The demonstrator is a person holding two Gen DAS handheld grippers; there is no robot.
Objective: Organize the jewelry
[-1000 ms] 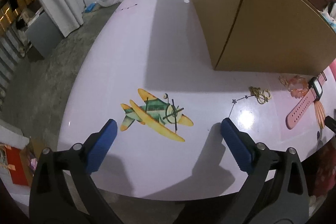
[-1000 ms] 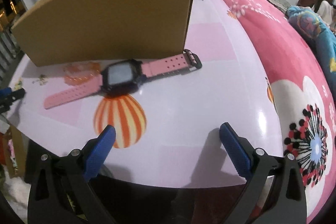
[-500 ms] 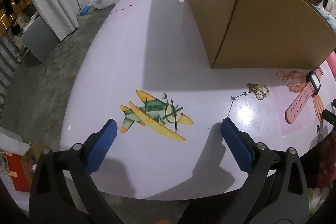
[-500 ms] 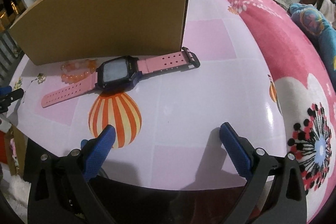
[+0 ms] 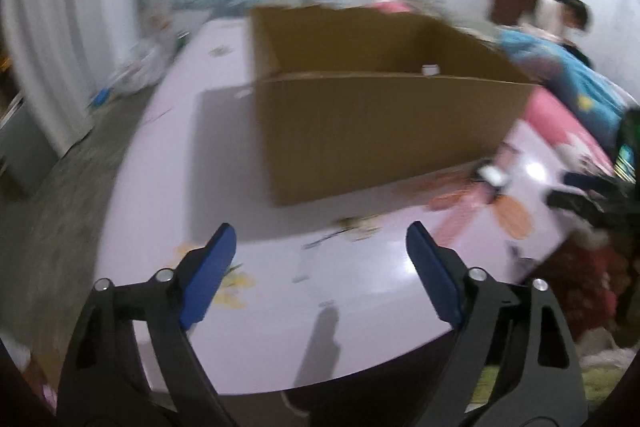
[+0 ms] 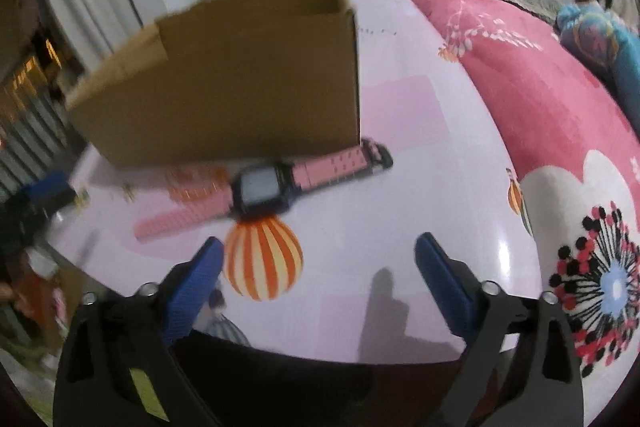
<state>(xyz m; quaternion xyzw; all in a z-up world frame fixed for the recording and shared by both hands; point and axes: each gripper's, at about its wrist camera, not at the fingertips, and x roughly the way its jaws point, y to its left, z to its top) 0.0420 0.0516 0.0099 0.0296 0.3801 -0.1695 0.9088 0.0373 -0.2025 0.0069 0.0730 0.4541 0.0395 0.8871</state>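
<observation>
Both the left gripper (image 5: 320, 247) and right gripper (image 6: 318, 259) hang wide apart, holding nothing. The pink watch (image 6: 260, 189) lies mid-frame against the cardboard box (image 6: 240, 87), table (image 6: 400, 227) bare toward its lower edge.

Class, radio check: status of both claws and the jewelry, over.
Left claw open, empty. Right claw open, empty, short of the pink watch. Watch flat on the table beside the cardboard box. Nothing in the way.

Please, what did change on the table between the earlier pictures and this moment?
Only the cameras moved: both tools rose and now see into the open cardboard box. Left tool and right tool remain open and empty. The pink watch still lies before the box.
</observation>
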